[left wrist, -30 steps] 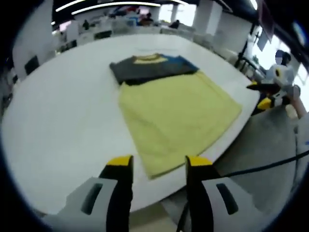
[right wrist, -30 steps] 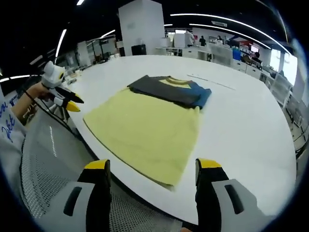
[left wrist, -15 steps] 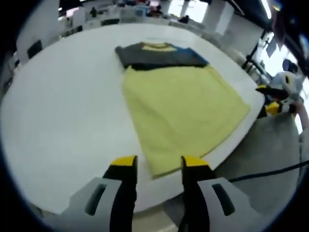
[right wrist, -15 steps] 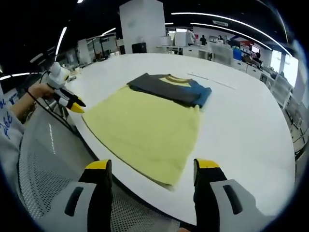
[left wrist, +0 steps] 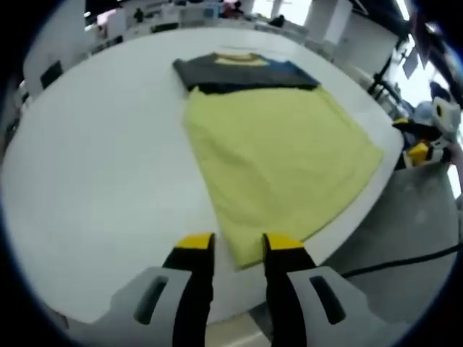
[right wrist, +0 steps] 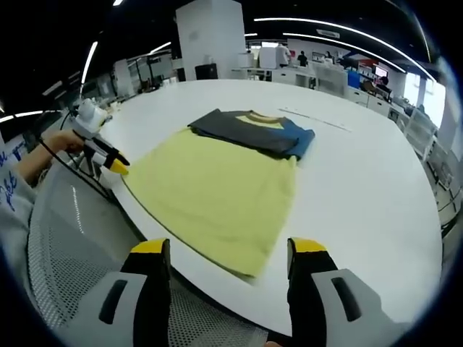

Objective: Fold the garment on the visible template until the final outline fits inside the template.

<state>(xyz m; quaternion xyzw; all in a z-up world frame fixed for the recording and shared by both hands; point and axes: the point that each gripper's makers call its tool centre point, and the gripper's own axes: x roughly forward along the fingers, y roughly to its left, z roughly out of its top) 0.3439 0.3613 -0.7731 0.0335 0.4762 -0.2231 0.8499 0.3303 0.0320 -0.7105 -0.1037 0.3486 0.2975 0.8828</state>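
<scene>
A yellow T-shirt [left wrist: 282, 152] lies flat on the white table [left wrist: 94, 181], its dark grey and blue top end [left wrist: 242, 74] at the far side. My left gripper [left wrist: 239, 243] is open, its yellow-tipped jaws on either side of the near hem corner. At the right of this view my right gripper [left wrist: 423, 148] hovers off the table edge, apart from the shirt. In the right gripper view the T-shirt [right wrist: 217, 188] stretches ahead of my open right gripper [right wrist: 230, 247]. There my left gripper [right wrist: 108, 155] sits at the shirt's left hem corner, held by a hand.
The round table edge [right wrist: 340, 318] runs close under both grippers. A grey mesh chair [right wrist: 65, 238] stands at the near side. A black cable [left wrist: 405, 259] trails below the table edge. Desks and pillars fill the room behind. A thin line [right wrist: 318, 120] marks the far tabletop.
My left gripper has moved in toward the near hem corner and its jaws have narrowed around it. The right gripper has barely moved. The shirt lies as before.
</scene>
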